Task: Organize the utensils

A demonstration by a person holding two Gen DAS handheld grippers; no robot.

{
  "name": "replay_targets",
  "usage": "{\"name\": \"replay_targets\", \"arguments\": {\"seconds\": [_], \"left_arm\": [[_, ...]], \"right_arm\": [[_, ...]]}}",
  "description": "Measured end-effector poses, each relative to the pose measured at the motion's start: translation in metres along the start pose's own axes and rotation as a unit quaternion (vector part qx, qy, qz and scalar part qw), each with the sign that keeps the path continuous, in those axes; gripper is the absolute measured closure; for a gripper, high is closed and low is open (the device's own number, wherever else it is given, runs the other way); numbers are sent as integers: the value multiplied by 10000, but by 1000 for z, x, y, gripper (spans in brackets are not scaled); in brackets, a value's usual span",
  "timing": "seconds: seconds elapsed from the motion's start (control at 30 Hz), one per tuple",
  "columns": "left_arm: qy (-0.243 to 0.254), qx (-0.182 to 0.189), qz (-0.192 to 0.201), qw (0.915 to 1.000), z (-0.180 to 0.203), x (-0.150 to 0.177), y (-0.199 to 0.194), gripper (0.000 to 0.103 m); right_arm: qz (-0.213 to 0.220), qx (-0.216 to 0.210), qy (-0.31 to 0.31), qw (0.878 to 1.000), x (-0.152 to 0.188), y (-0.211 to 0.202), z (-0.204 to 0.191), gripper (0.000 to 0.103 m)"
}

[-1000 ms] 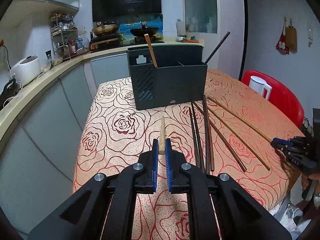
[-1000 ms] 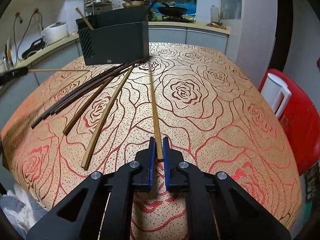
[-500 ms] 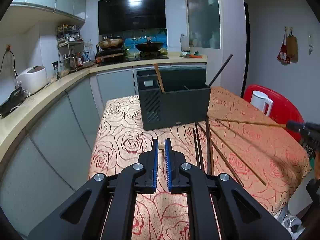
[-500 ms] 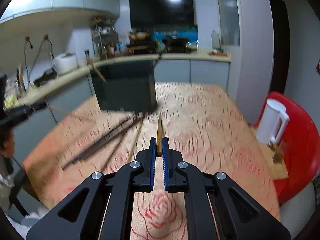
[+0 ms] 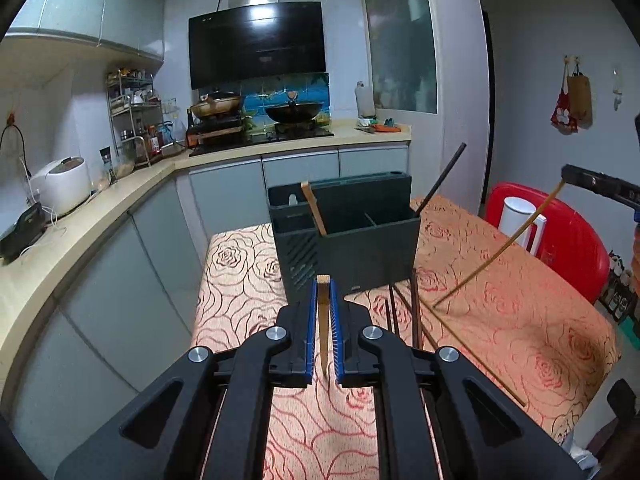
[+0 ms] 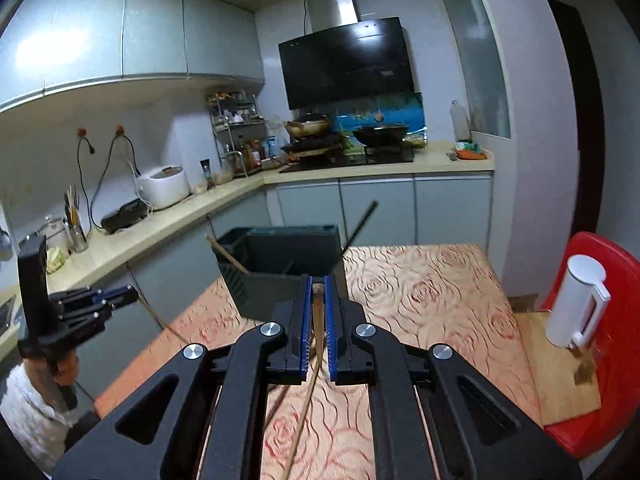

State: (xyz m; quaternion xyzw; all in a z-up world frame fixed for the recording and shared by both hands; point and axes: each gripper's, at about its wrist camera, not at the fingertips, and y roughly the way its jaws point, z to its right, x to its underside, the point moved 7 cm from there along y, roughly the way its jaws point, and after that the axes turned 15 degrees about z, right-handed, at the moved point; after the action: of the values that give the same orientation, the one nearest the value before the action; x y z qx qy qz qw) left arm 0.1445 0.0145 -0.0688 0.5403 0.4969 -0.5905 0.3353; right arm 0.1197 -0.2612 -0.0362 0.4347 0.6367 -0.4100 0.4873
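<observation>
My left gripper (image 5: 323, 285) is shut on a pale wooden chopstick (image 5: 322, 320), held above the near end of the rose-patterned table (image 5: 520, 320). My right gripper (image 6: 318, 280) is shut on a brown chopstick (image 6: 316, 332) whose long end hangs down towards the cloth. In the left wrist view the right gripper (image 5: 570, 173) shows at the right edge with its chopstick (image 5: 500, 246) slanting down. The dark utensil holder (image 5: 352, 248) stands ahead, with a wooden chopstick (image 5: 314, 208) and a black one (image 5: 440, 178) in it. Several dark chopsticks (image 5: 414, 312) lie in front of it.
A white jug (image 6: 576, 304) stands on a red chair (image 6: 612, 360) right of the table. The kitchen counter (image 5: 80, 220) runs along the left with a rice cooker (image 5: 60, 184). A hand with a white sleeve (image 6: 24, 412) holds the left gripper (image 6: 132, 293).
Both grippers have risen with their chopsticks off the table, the right one much more. The right chopstick now hangs below its gripper. The holder appears lower and closer in both views.
</observation>
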Motion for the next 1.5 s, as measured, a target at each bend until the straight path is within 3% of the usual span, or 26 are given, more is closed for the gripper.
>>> {"name": "replay_targets", "arguments": {"seconds": [0.13,0.67,0.83,1.27,1.5], "left_arm": [[-67,48,-46,10000,2,-10,8,96],[-375,-564,-196,9975,1,-44,26,96],[-422,-509,-166,9977,4,-54,31,96],[-103,346,134,9993,17,-129,64,96],[-12,451,292,9986,18,-150,107,96]], "right_arm": [[23,-116,13,9999,-16,16,2,96],[-46,-909,-19,9959,-70,64,15,96],[-102,-1014,-91,9948,-84,77,15,96],[421,-511,0,9978,-140,94,6,96],[609,-87,-173,9980,-156,117,-3,96]]}}
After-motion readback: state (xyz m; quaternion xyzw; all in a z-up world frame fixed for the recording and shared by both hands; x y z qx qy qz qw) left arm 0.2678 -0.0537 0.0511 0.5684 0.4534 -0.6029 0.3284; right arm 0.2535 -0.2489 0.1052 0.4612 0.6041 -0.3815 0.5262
